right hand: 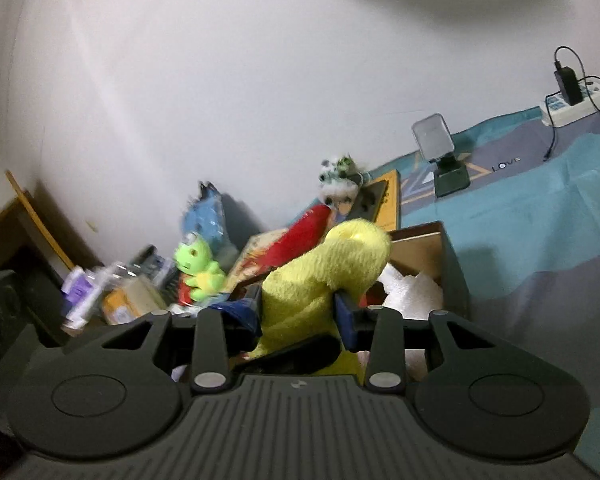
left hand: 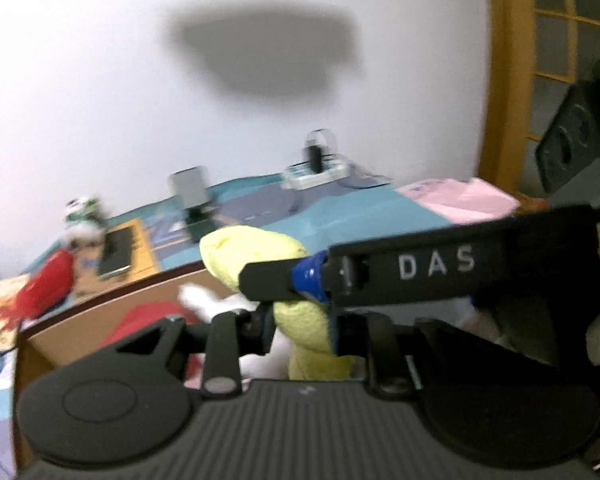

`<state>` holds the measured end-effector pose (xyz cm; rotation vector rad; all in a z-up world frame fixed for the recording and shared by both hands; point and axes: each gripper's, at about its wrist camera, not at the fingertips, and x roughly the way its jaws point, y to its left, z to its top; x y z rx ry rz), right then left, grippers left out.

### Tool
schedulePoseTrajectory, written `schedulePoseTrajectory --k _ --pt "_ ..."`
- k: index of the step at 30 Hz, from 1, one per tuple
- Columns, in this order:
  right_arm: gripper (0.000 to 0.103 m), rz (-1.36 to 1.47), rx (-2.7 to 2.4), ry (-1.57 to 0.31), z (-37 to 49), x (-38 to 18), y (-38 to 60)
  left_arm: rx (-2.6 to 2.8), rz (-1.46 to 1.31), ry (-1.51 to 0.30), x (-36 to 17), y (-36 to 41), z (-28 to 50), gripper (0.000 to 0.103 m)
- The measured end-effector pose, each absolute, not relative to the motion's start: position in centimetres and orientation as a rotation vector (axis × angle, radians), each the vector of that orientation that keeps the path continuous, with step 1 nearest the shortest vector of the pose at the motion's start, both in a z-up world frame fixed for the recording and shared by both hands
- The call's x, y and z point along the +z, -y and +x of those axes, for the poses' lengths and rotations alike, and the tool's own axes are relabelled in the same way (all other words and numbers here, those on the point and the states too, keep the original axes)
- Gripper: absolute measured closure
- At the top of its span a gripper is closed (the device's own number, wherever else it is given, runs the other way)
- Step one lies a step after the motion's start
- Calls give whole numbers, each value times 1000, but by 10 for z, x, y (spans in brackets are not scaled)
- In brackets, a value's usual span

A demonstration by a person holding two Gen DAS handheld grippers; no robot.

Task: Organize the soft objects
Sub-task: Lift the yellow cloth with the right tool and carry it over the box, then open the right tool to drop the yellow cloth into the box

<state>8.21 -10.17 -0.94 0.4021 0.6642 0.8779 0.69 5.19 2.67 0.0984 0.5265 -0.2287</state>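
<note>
A teal bedspread [right hand: 520,216] is spread beneath a cardboard box [right hand: 454,258]. Above the box, a yellow towel [right hand: 320,280] is clamped by the right gripper [right hand: 298,306]; the left gripper's [left hand: 300,322] grip cannot be told.

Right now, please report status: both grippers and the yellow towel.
Right gripper shut on yellow towel, lifted above cardboard box. Left gripper around the towel's other end, grip unclear. Right gripper's finger crosses left view.
</note>
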Motion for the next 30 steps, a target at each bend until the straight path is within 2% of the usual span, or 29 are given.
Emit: schedulePoseTrajectory --k 4,11,23,27,29,30 --pt "80 335 819 -677 81 -20 72 -83 96 -598 5 -94 20 54" --pt "80 303 776 -736 71 -22 56 90 34 -781 -24 -157 32 51" --pt "79 154 654 -726 56 11 35 296 -37 -781 0 -190 38 36" --pt "78 95 592 -700 50 16 31 289 -105 -748 11 -197 32 25" --pt "78 95 585 -712 51 16 31 305 -100 -718 16 -195 30 11" --pt "78 95 583 -724 52 15 30 313 -96 -710 18 -194 30 1"
